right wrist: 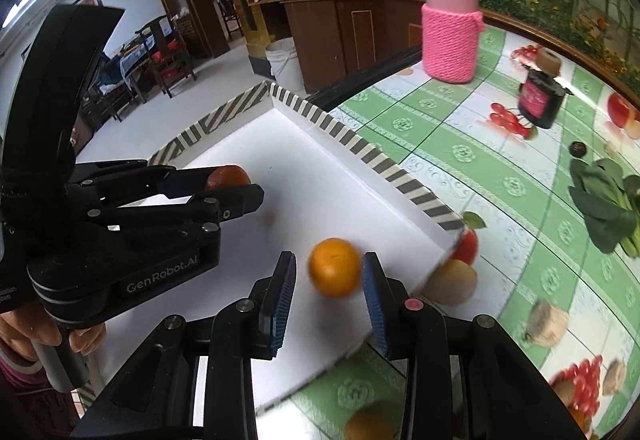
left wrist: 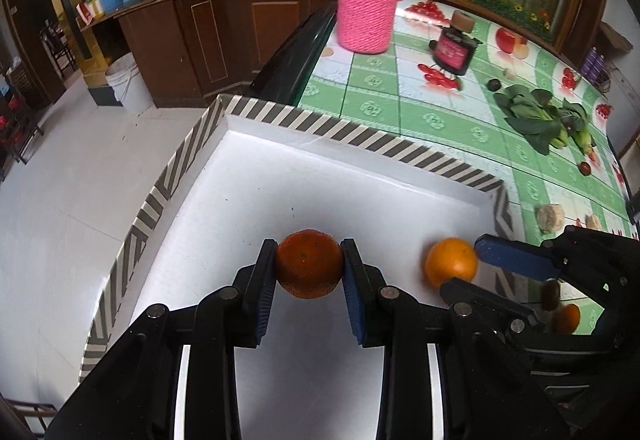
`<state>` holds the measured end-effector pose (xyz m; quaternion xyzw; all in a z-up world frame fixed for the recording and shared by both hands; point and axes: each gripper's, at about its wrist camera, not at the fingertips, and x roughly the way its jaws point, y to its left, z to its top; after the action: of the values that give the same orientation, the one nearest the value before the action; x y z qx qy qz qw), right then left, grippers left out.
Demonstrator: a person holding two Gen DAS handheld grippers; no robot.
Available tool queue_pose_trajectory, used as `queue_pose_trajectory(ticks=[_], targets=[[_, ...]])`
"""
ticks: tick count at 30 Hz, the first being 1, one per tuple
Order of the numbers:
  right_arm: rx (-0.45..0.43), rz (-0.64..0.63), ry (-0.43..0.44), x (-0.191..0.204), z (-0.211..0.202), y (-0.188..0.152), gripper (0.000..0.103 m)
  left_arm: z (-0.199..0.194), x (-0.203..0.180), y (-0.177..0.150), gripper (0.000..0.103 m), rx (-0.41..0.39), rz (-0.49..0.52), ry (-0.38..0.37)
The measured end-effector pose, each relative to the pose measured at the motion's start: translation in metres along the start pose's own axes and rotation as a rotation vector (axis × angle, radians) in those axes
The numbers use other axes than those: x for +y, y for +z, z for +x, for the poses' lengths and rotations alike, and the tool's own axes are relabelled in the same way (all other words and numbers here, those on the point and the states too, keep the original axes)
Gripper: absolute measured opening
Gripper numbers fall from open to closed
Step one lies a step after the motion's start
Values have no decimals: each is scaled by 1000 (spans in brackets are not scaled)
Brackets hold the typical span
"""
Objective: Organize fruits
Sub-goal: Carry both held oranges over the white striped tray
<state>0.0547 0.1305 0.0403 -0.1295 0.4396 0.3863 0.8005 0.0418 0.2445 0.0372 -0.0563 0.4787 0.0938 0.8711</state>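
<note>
The left gripper (left wrist: 308, 272) hangs over the white floor of a shallow box (left wrist: 256, 108) with a striped rim, which sits at the left edge of the surface (left wrist: 440, 96). Its fingers (left wrist: 264, 280) pinch a dark orange fruit (left wrist: 308, 264) squarely between the two pads, one pad on each flank, near the fingertips (the right wrist view shows the same fruit only as a reddish bulge behind that gripper's upper finger).

Just to the right, inside the box near its right wall, the right gripper (right wrist: 329, 272) has a lighter orange (right wrist: 334, 267) between its fingers (right wrist: 374, 292). No earlier picture is given to compare. The right pad seems to touch the fruit, while a thin strip of white shows between the fruit and the left pad; the orange is blurred, so I cannot tell whether it is gripped.

Further right, out on the green patterned surface, lie leafy greens (left wrist: 536, 116), a small dark jar (left wrist: 454, 48) and a tall jar in a pink knitted sleeve (left wrist: 368, 12).
</note>
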Motion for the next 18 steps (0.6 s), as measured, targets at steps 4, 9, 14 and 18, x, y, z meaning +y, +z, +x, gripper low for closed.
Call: queue_pose_trajectory(ticks=[4,9,14,18], targets=[[-7,2,-2,-5,3,0,37,3,0,-1,29,8,-3,4],[-20,15,2,-7,-3,-4,37,2,-1,-3,29,7,-13,-14],[-95,73,31,-15,-26,-9,60,-7,-3,-8,52,-19,-17,-3],[-190,117,25,-24,-52,-20,71,-24,-7,-13,72,-69,-10,4]])
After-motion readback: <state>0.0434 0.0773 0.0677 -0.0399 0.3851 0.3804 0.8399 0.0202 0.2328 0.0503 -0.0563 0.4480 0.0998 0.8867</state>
